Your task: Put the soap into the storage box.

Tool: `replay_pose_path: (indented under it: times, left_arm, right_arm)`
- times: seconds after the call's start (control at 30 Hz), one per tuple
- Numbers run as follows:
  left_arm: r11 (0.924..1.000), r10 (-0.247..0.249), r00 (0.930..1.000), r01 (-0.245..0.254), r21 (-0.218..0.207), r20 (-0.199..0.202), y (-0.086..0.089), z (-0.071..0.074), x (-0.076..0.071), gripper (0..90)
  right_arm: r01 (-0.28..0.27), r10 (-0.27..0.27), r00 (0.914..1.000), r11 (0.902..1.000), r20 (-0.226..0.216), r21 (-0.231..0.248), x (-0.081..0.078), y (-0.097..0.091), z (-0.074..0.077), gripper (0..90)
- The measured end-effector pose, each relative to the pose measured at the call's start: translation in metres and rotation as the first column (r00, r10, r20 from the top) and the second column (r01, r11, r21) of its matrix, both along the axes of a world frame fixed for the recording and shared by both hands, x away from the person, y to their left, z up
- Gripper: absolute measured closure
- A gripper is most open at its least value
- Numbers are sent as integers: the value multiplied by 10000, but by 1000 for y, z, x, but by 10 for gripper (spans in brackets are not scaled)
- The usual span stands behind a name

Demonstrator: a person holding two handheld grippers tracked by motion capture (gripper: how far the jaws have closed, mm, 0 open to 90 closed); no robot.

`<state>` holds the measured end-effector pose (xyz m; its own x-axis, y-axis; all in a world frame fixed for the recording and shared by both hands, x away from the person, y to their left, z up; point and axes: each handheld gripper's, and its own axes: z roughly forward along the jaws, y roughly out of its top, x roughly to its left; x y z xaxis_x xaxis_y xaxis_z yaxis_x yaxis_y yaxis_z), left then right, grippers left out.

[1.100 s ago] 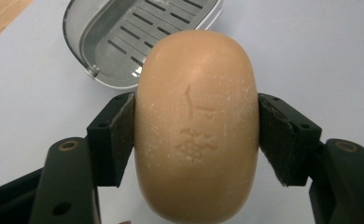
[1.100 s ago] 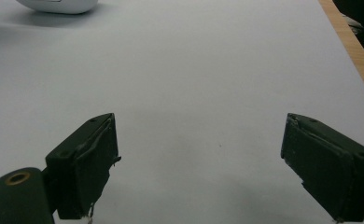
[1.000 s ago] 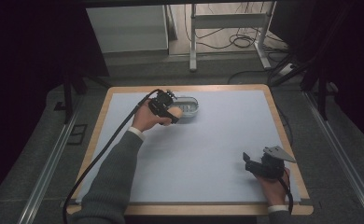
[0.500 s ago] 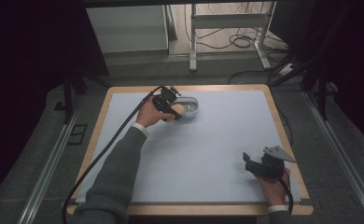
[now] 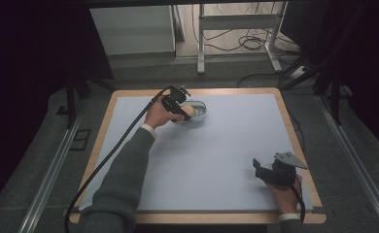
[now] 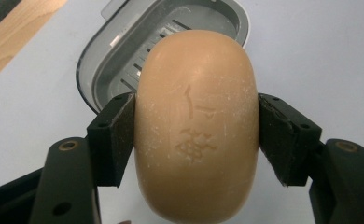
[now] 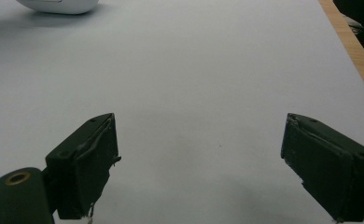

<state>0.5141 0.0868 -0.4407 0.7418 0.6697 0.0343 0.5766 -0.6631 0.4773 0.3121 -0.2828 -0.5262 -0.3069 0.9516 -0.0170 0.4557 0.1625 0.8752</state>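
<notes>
Carrying soap bar (image 6: 196, 126) clamped in left gripper (image 5: 178, 108) over soap dish (image 6: 119, 60); next, lowering and releasing; right gripper (image 7: 199, 163) idle, jaws apart.

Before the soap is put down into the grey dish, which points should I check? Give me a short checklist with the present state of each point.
1. Left gripper shut on the soap bar, one jaw on each side: ok.
2. Soap dish free inside, ribbed floor bare: ok.
3. Soap exactly over the dish: cannot tell.
4. Right gripper open, away from the dish: ok.
5. Dish stands flat on the table: ok.
</notes>
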Motion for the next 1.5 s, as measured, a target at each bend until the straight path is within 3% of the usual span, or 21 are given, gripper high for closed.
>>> replay_pose_path:
  times: [0.13, 0.57, 0.93, 1.17, 1.3, 1.4, 1.5]
  left_arm:
    - [9999, -34, 10000, 34, -143, 27, -1, 0, 6, 328]
    - [9997, -211, 9998, 211, 137, -3, -11, 0, 26, 328]
    - [9993, -355, 9991, 358, 136, -223, -22, -11, 39, 327]
    - [9982, -470, 9984, 482, 366, -321, -24, -18, 39, 325]
    - [9990, -450, 9984, 447, -83, -345, -23, -17, 36, 306]
    - [9989, -464, 9985, 465, 18, -290, -21, -12, 32, 280]
    - [9990, -403, 9991, 400, -179, -151, -17, -9, 24, 268]
  right_arm:
    - [-12, 12, 10000, 10000, -7, 21, 0, 0, 0, 109]
    - [-23, 23, 10000, 10000, 23, 14, 0, 0, 0, 109]
    - [-33, 33, 10000, 10000, -12, 19, 0, 0, 0, 109]
    - [-21, 21, 10000, 10000, 12, 2, 0, 0, 0, 109]
    - [-18, 18, 10000, 10000, -1, -2, 0, 0, 0, 109]
    - [-26, 26, 10000, 10000, -8, -27, 0, 1, 0, 109]
    - [-41, 41, 10000, 10000, -17, -45, 0, 1, 0, 109]
